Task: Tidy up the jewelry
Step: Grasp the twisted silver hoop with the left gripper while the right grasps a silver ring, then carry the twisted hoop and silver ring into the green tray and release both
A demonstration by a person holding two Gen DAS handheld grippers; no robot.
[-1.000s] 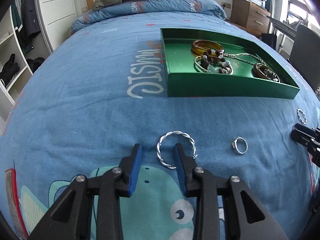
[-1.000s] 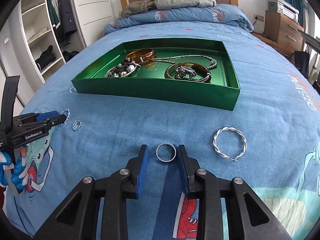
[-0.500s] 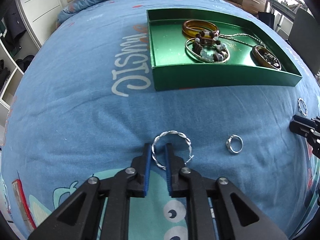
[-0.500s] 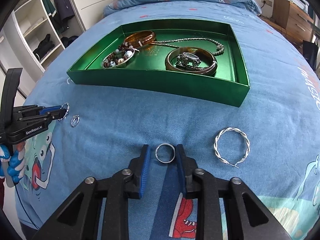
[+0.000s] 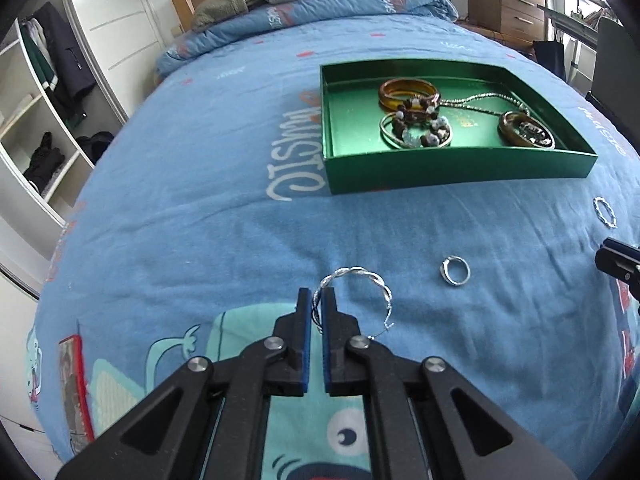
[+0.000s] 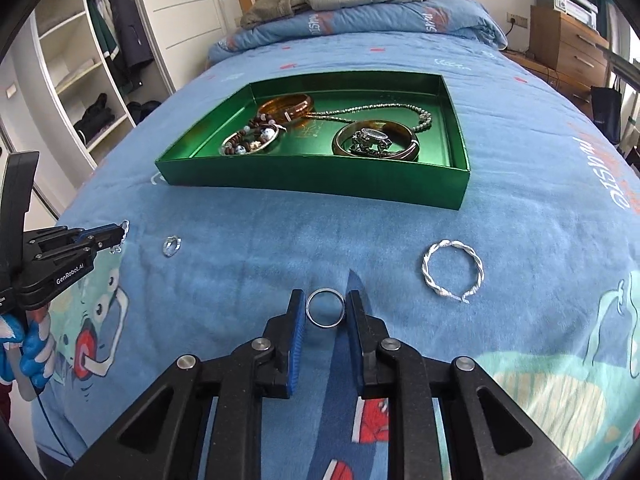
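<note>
Two twisted silver hoops show: one pinched by its near-left rim in my left jaws, the other lying flat on the bed just right of my right jaws. Those stand parted around one plain silver band, its sides near both pads; I cannot tell whether they touch. One small ring lies right of my left jaws. Ahead sits one green tray, with bare blue cover between.
</note>
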